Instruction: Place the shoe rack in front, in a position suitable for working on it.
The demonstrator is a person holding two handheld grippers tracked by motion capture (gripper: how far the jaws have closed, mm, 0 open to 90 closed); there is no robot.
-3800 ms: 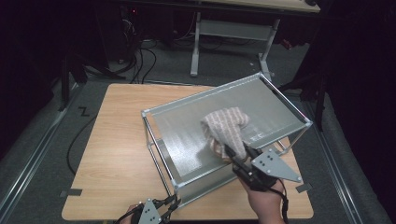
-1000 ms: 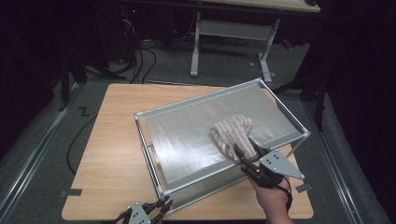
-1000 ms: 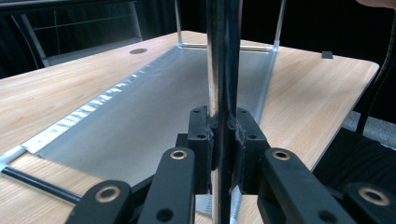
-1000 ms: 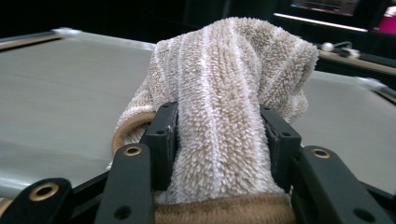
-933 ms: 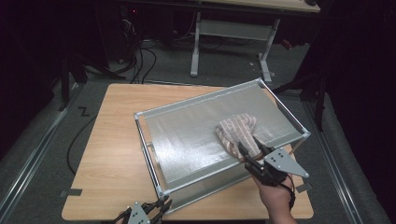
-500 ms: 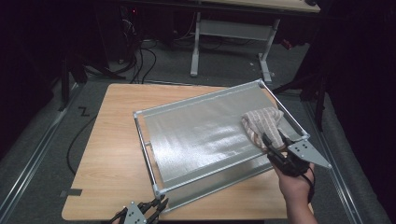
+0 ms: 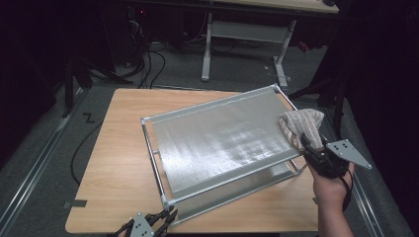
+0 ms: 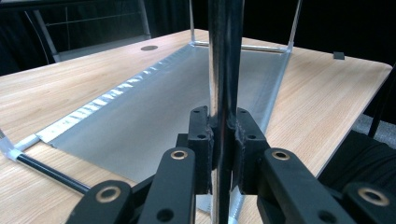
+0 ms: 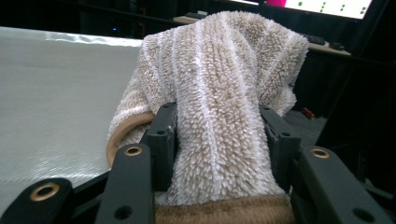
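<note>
Evidently soft and light, the striped cloth [image 7: 300, 126], bunched in the right claw [image 7: 307, 144] at the shelf [image 7: 222, 138] top's far right edge, needs a firm pinch, while the left claw [image 8: 224, 140] clamps the rack's near post [image 8: 225, 56].

High view overhead; gripper views close, sharing the rack [image 7: 222, 138]

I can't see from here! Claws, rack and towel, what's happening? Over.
Left claw shut on rack post. Right claw shut on striped towel, at shelf far-right edge. Nothing in the way.
</note>
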